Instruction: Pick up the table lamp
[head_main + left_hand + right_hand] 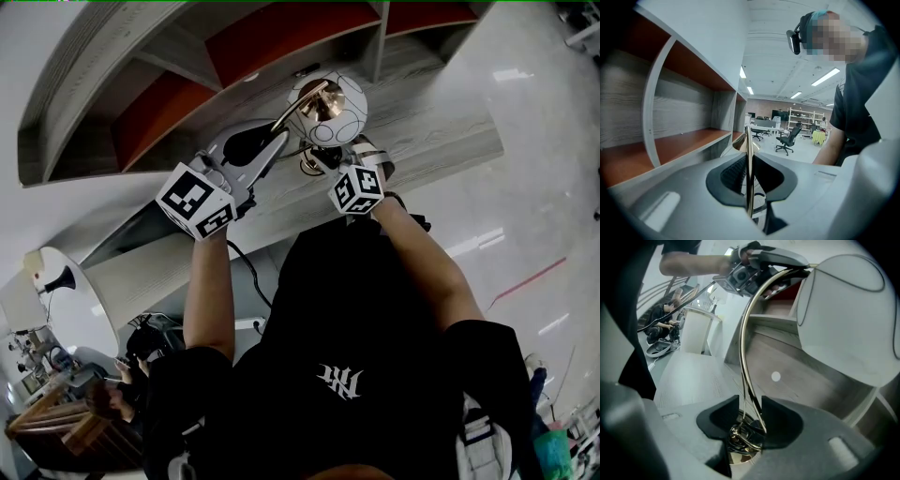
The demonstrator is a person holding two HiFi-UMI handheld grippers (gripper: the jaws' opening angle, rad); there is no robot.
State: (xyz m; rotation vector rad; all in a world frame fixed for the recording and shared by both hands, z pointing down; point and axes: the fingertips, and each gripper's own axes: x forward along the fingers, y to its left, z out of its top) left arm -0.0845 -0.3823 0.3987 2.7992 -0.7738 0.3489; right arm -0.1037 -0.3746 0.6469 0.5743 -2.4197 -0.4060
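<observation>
The table lamp has a white globe shade [330, 105] and a thin curved gold arm [298, 105]. It stands on the grey wooden desk [441, 141]. My left gripper [275, 141] is shut on the upper part of the gold arm [748, 154], which runs upright between its pads. My right gripper [323, 161] is low by the lamp's gold base [740, 458]. Its jaws stand either side of the lower stem [751, 404] with a gap showing, so it is open. In the right gripper view the shade [843, 319] fills the upper right and the left gripper [759, 261] shows at the top.
Shelf compartments with red-brown panels [281, 33] rise behind the lamp, close to the shade. A black cable [248, 272] hangs off the desk's front edge. A round white table [70, 319] and a seated person [117, 394] are at lower left.
</observation>
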